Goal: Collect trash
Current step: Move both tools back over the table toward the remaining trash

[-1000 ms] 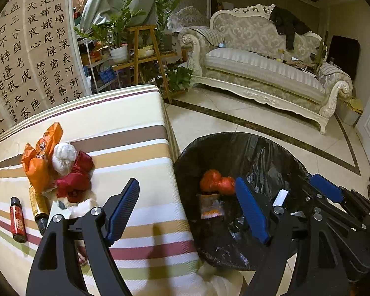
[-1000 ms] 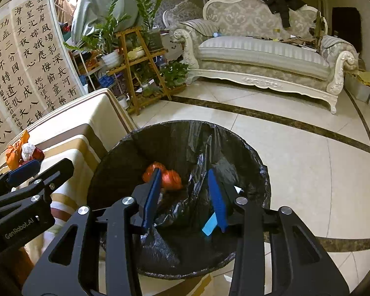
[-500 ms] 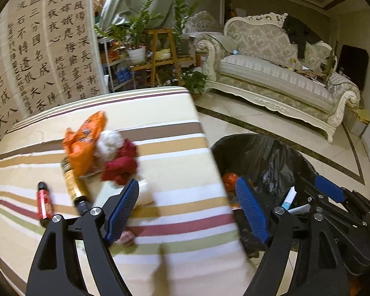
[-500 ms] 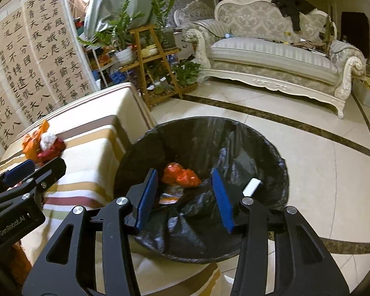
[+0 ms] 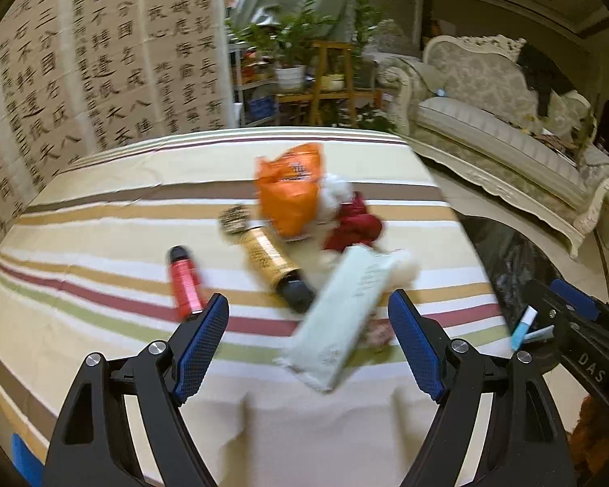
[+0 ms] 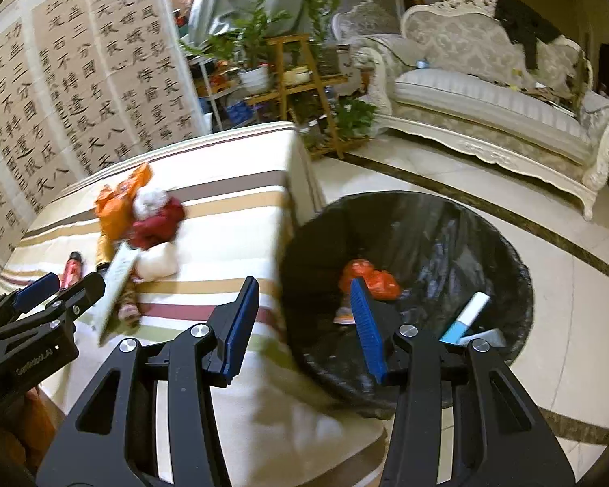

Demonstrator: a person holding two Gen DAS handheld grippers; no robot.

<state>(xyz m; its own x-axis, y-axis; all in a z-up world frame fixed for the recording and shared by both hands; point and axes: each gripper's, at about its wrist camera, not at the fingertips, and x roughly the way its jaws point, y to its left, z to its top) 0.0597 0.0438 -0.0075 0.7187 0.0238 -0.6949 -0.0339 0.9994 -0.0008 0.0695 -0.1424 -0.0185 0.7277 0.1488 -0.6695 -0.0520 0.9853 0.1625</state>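
Note:
Trash lies on the striped tablecloth (image 5: 101, 211): an orange bag (image 5: 290, 190), a red crumpled wrapper (image 5: 355, 229), white tissue (image 5: 335, 195), a gold bottle (image 5: 272, 261), a red bottle (image 5: 184, 280) and a pale green packet (image 5: 343, 316). My left gripper (image 5: 308, 345) is open and empty, just in front of the packet. My right gripper (image 6: 300, 324) is open and empty, between the table edge and the black-lined bin (image 6: 418, 219). The bin holds an orange wrapper (image 6: 369, 278) and a blue-white tube (image 6: 465, 316).
A cream sofa (image 6: 487, 97) stands at the back right on the tiled floor (image 6: 568, 304). A wooden plant stand (image 6: 296, 81) with pots is behind the table. A calligraphy screen (image 5: 101, 61) lines the left.
Both grippers swung left from over the bin toward the table. The trash pile now sits centred ahead of the left gripper. The blue-white tube now lies in the bin.

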